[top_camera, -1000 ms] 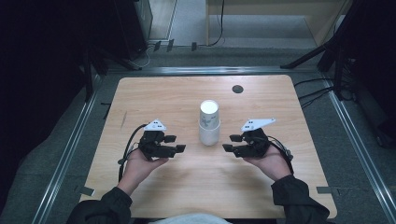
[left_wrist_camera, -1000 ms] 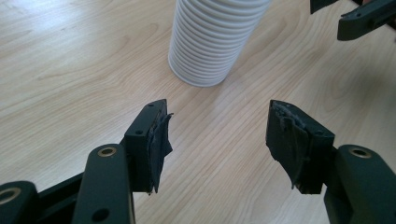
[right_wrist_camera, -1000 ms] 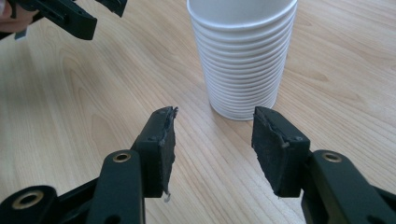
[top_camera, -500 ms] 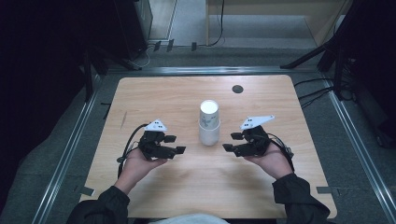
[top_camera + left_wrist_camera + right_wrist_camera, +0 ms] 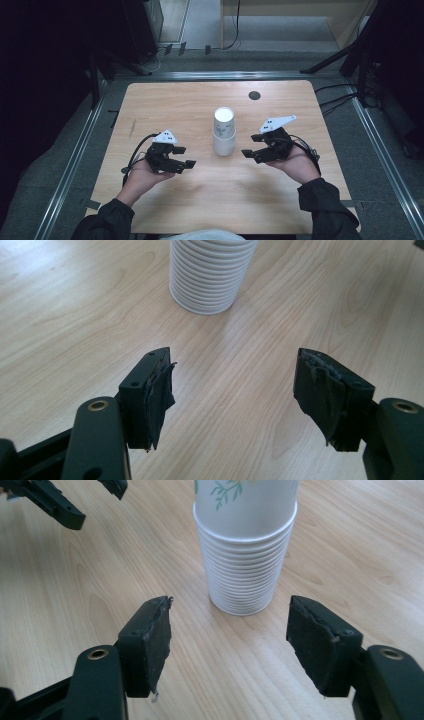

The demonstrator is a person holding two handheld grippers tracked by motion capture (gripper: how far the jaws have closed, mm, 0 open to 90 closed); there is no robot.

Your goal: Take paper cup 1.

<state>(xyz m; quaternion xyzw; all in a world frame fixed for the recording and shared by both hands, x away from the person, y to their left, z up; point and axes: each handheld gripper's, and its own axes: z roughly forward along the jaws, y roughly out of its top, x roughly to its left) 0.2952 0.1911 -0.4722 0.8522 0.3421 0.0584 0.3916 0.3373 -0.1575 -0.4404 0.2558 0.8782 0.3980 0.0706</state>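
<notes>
**Two tools flank a stack of paper cups**

The stack of paper cups stands upright near the middle of the table. The left tool and right tool sit on either side of it, apart from it. Both have just been opening; their jaws stand apart with nothing between them.

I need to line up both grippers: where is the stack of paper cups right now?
In the high view the stack of paper cups stands upright near the middle of the wooden table, between the left gripper and the right gripper, touching neither.
</notes>
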